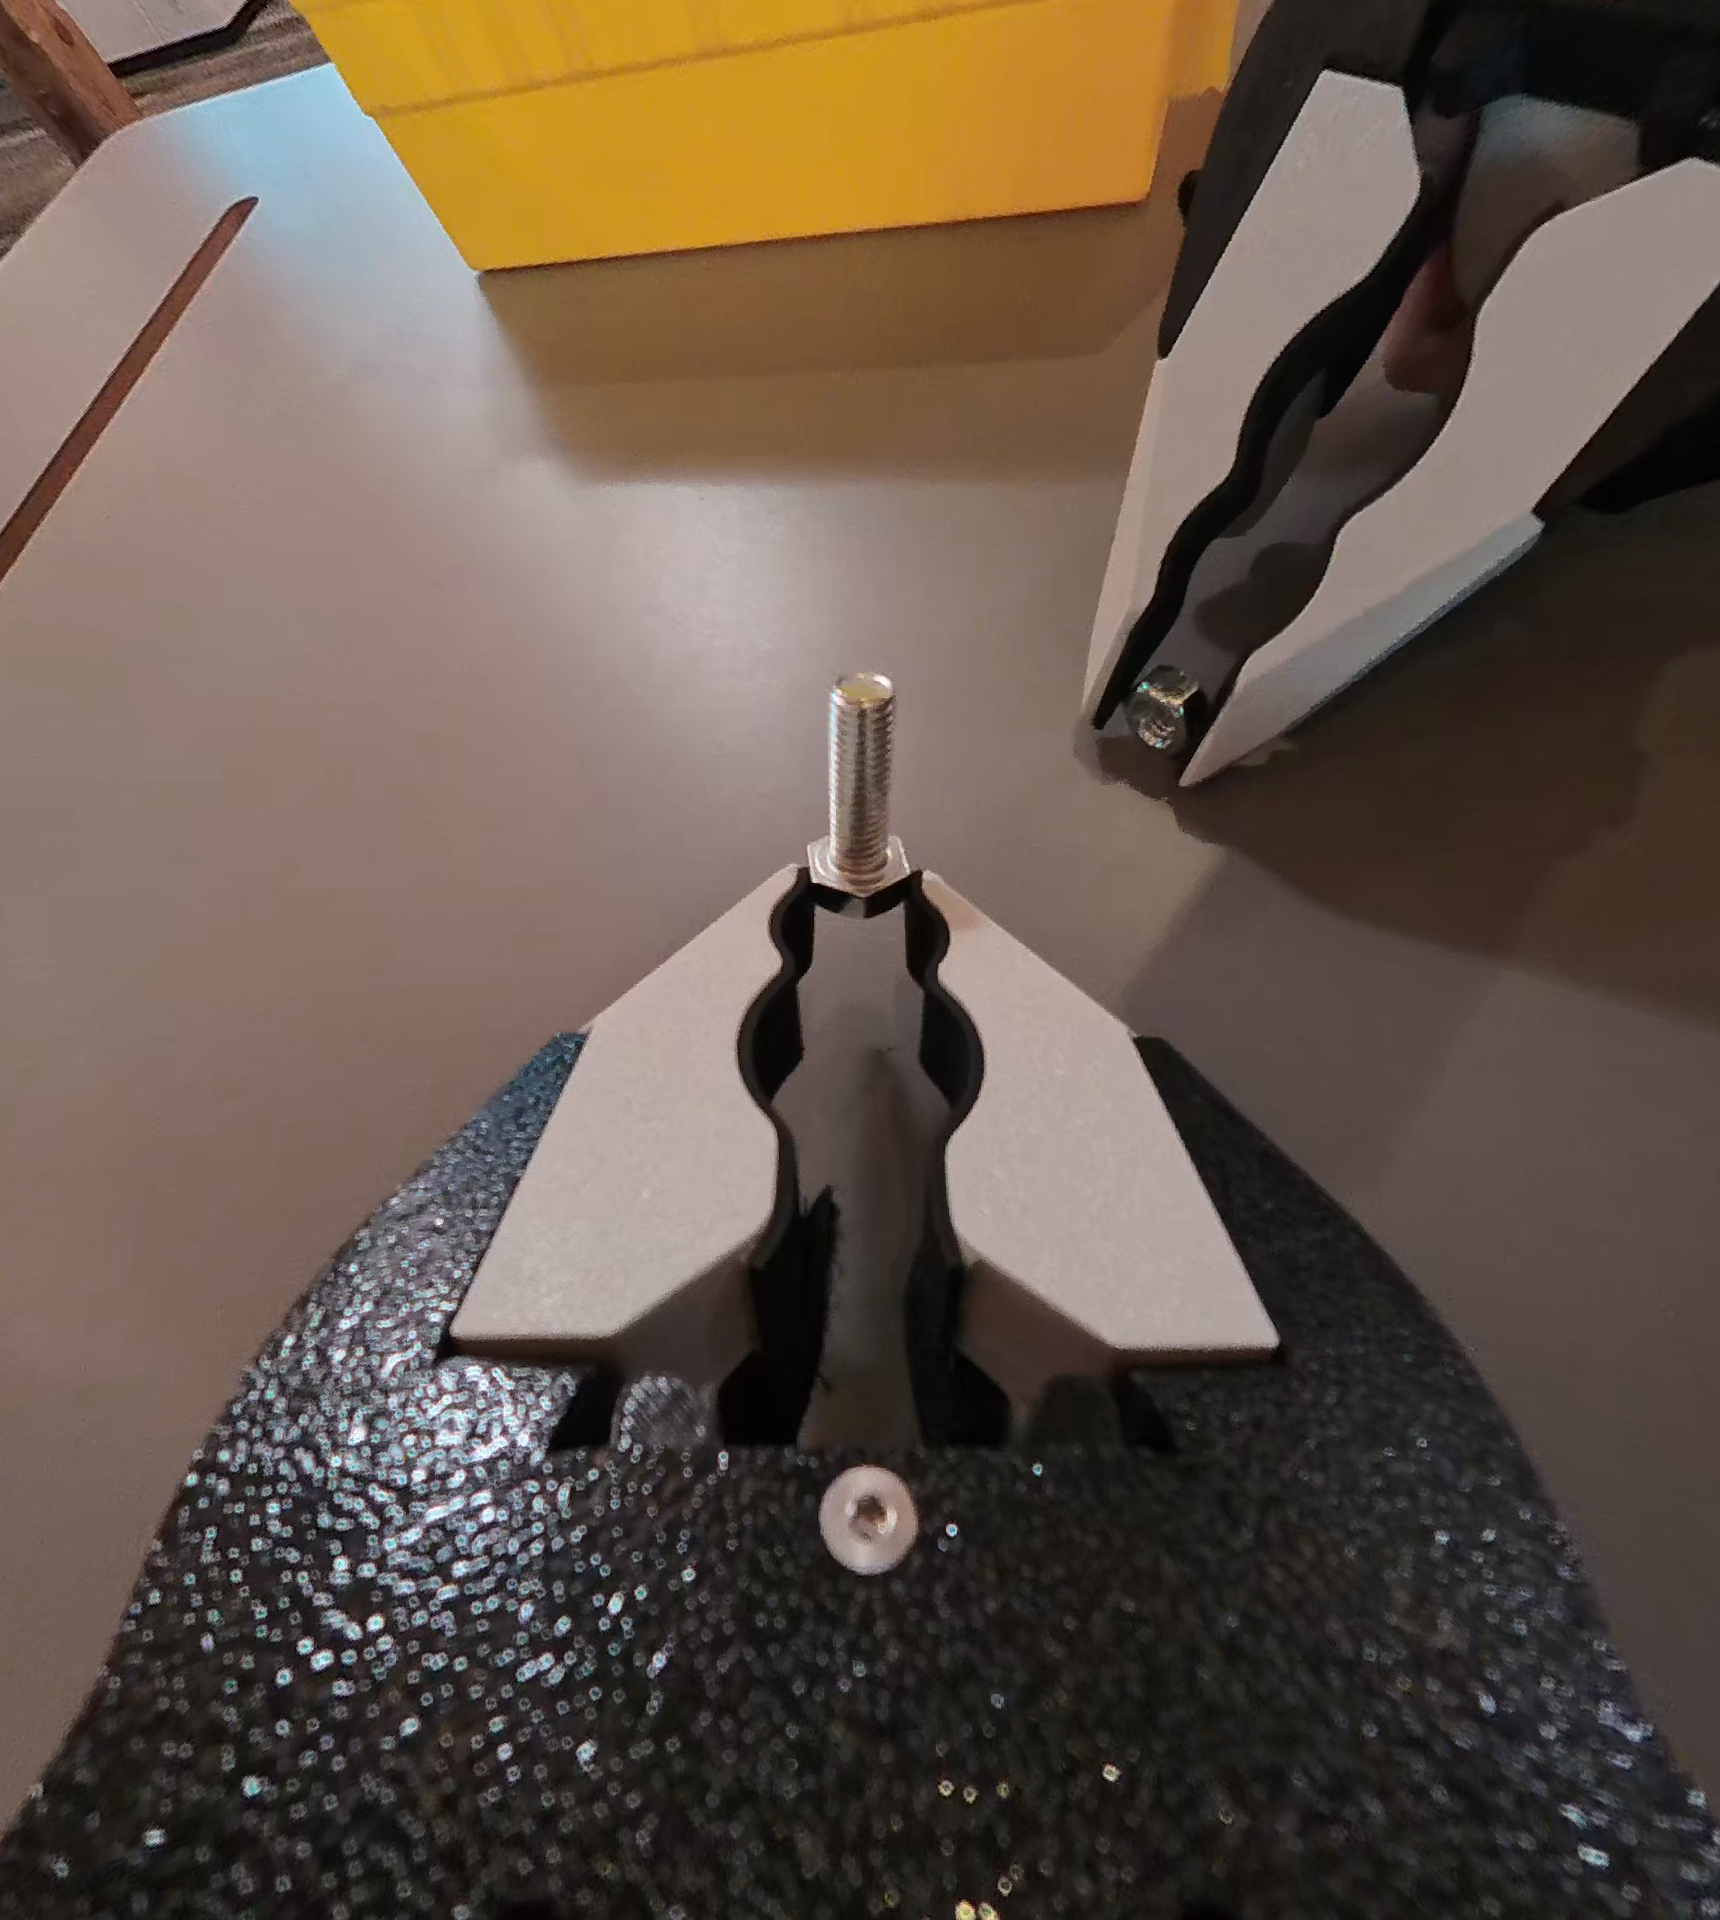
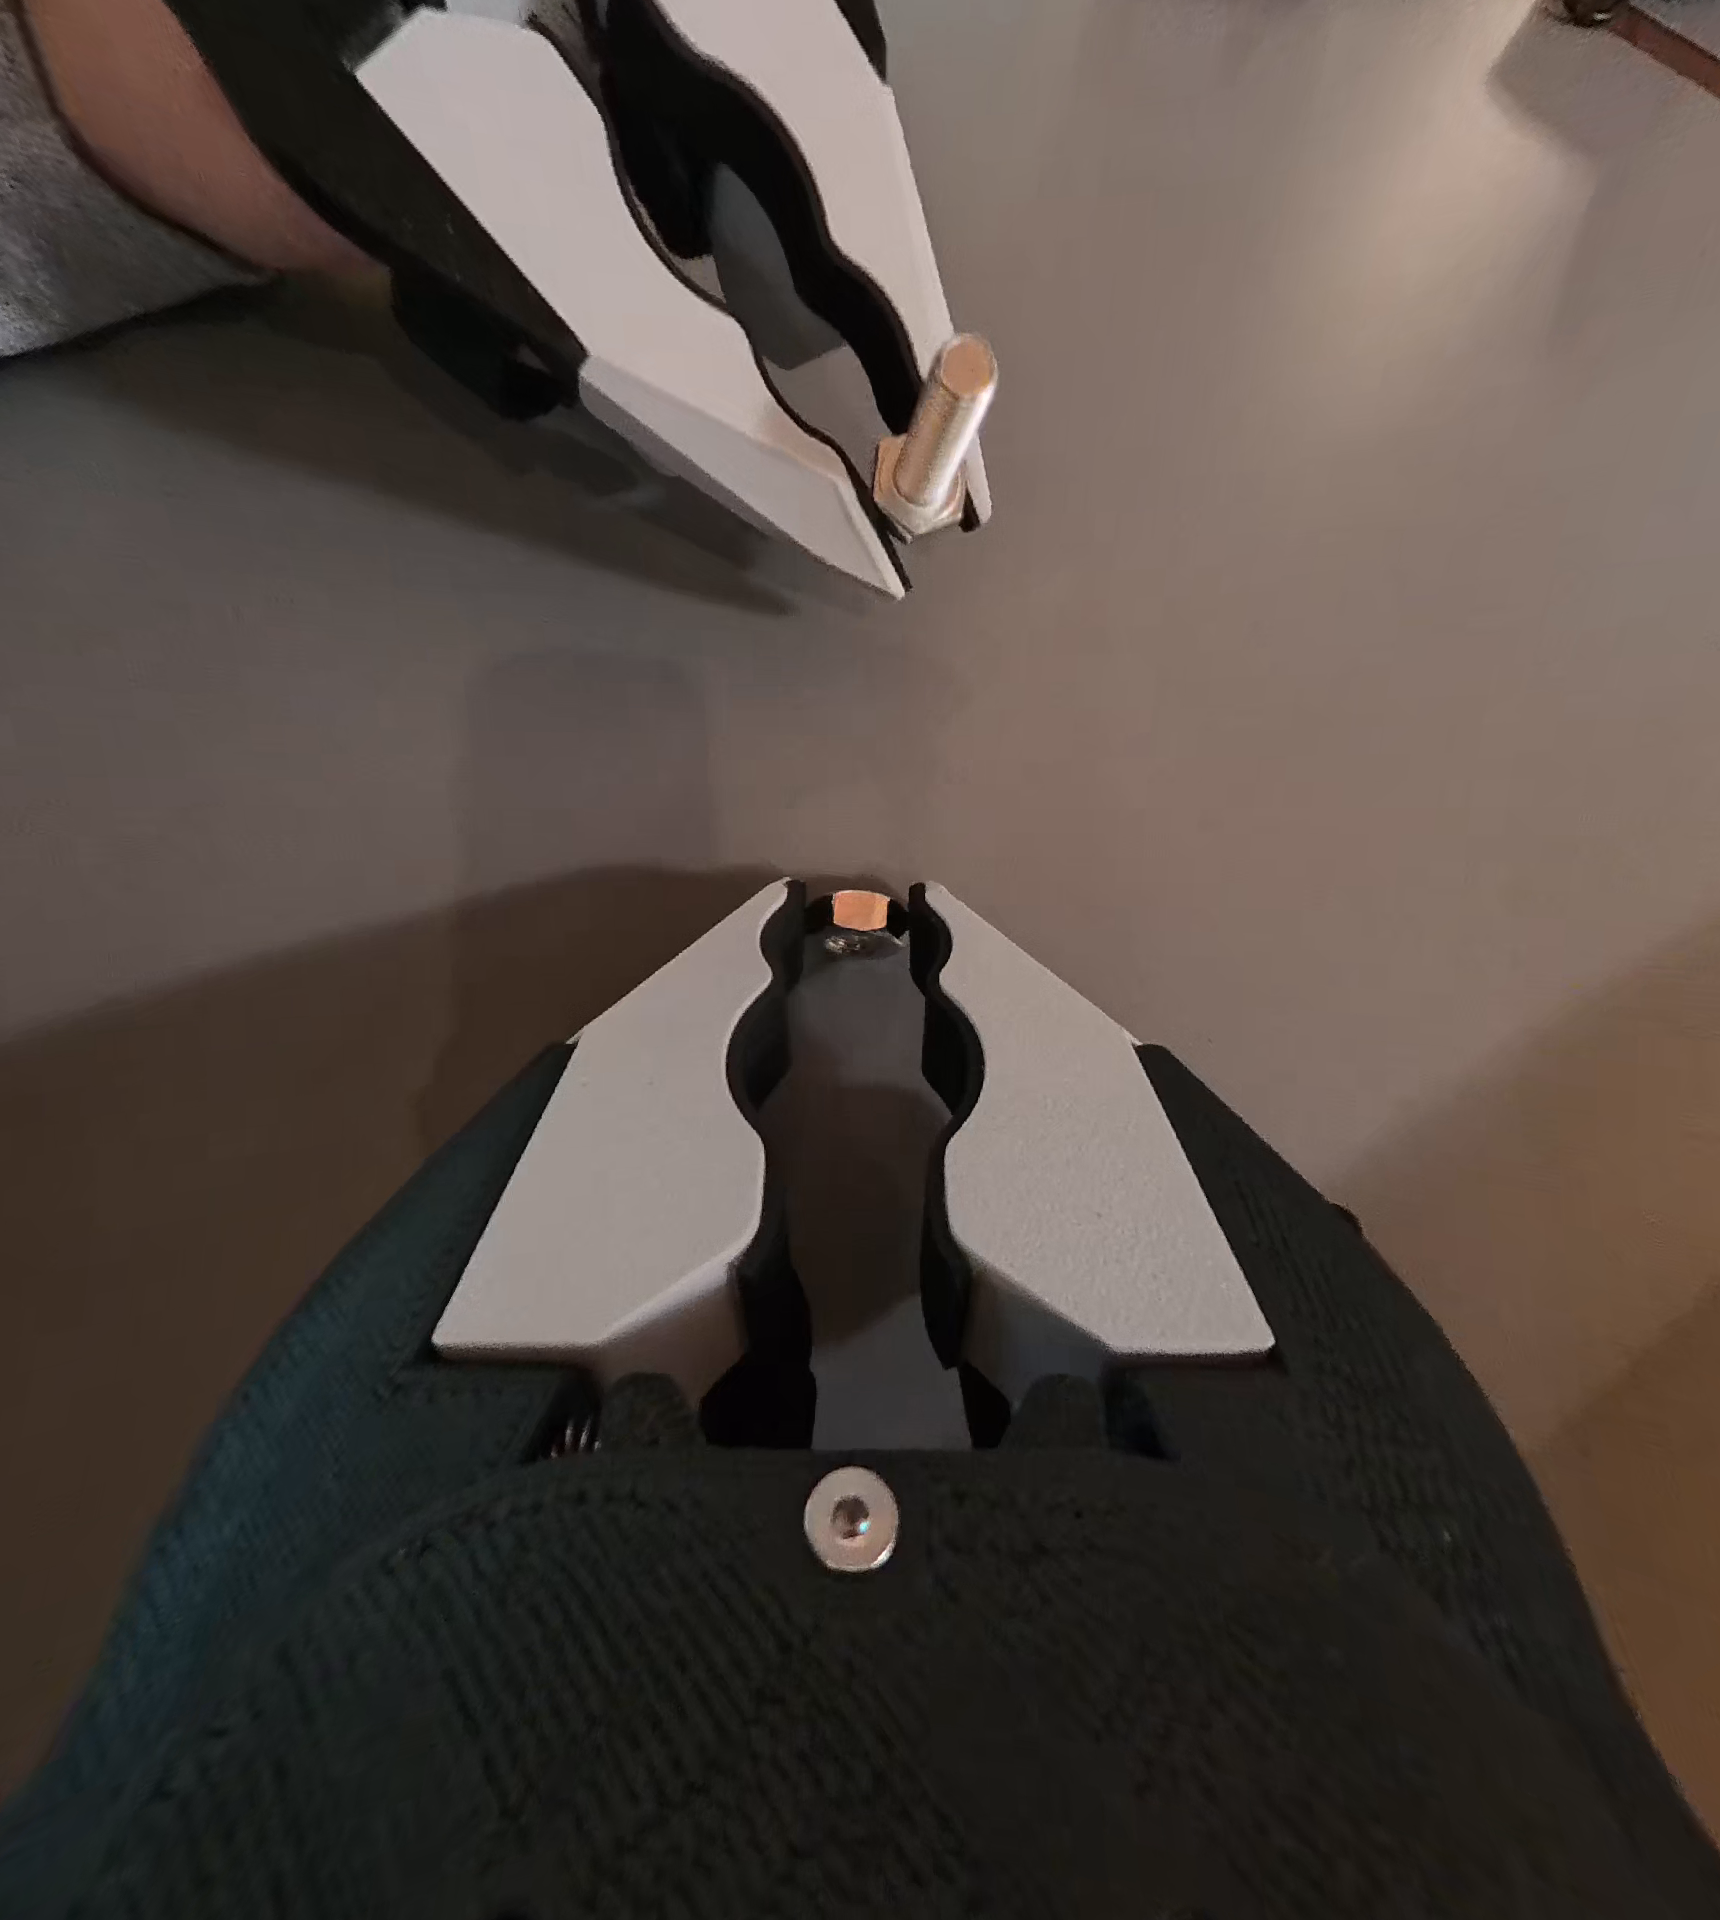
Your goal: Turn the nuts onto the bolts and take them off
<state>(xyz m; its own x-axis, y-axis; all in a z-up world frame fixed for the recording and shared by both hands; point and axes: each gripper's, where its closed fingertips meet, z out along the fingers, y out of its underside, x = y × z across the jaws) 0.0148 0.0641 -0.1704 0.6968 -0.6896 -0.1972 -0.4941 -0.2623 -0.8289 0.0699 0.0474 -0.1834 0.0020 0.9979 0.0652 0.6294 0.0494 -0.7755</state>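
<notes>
My left gripper (image 1: 857, 891) is shut on the hex head of a silver bolt (image 1: 860, 771). The threaded shank points up and away from the fingertips, bare of any nut. My right gripper (image 2: 854, 914) is shut on a small silver hex nut (image 2: 858, 912) at its fingertips, low over the grey table. In the left wrist view the right gripper (image 1: 1162, 727) stands to the upper right with the nut (image 1: 1157, 711) between its tips, apart from the bolt. In the right wrist view the left gripper (image 2: 923, 520) shows at the top, with the bolt (image 2: 944, 421) sticking out of it.
A yellow box (image 1: 762, 114) stands on the grey table (image 1: 420, 623) beyond the bolt. A dark slot (image 1: 77, 447) runs along the table's left part. A person's forearm and grey sleeve (image 2: 25, 208) show at the upper left of the right wrist view. My right fingertips sit around 7 centimetres from my left ones.
</notes>
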